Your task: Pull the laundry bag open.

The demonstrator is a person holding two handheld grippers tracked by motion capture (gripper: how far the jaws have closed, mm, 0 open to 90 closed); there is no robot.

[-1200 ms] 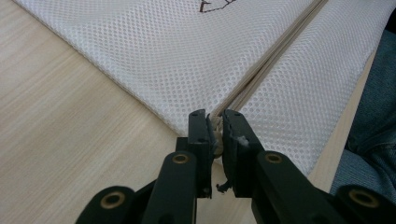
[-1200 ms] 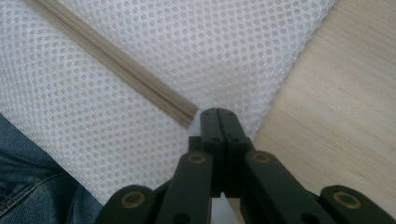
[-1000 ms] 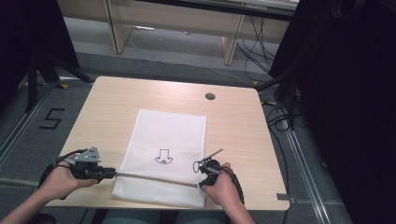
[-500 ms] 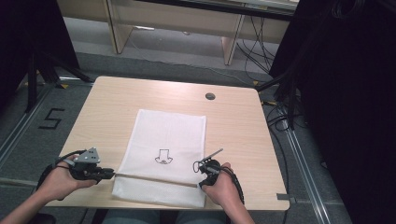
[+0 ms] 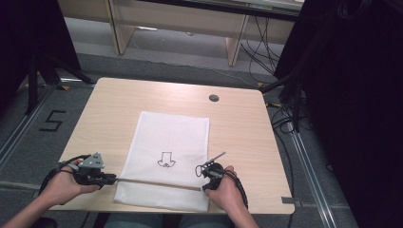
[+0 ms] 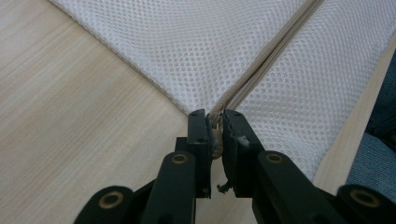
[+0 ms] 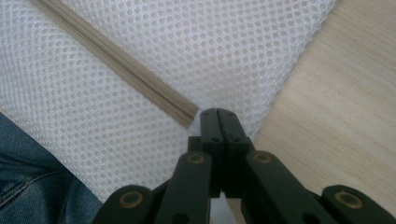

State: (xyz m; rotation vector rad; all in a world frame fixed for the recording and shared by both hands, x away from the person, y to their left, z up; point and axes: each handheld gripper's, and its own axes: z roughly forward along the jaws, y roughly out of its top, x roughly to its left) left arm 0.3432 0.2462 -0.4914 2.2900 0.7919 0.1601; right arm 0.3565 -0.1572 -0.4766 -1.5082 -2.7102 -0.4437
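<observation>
Squarely on the wooden table (image 5: 119,104) I work at lies a white mesh laundry bag (image 5: 176,137), flat, its beige zipper (image 5: 157,183) running across the near edge. My 2 grippers hold that zipper line taut from opposite ends, likely to steady it for sliding. At the bag's left corner, the left gripper (image 6: 214,122) is clamped on the zipper's end; the right gripper (image 7: 217,113) has its jaws pressed together on the mesh edge beside the zipper's other end.
</observation>
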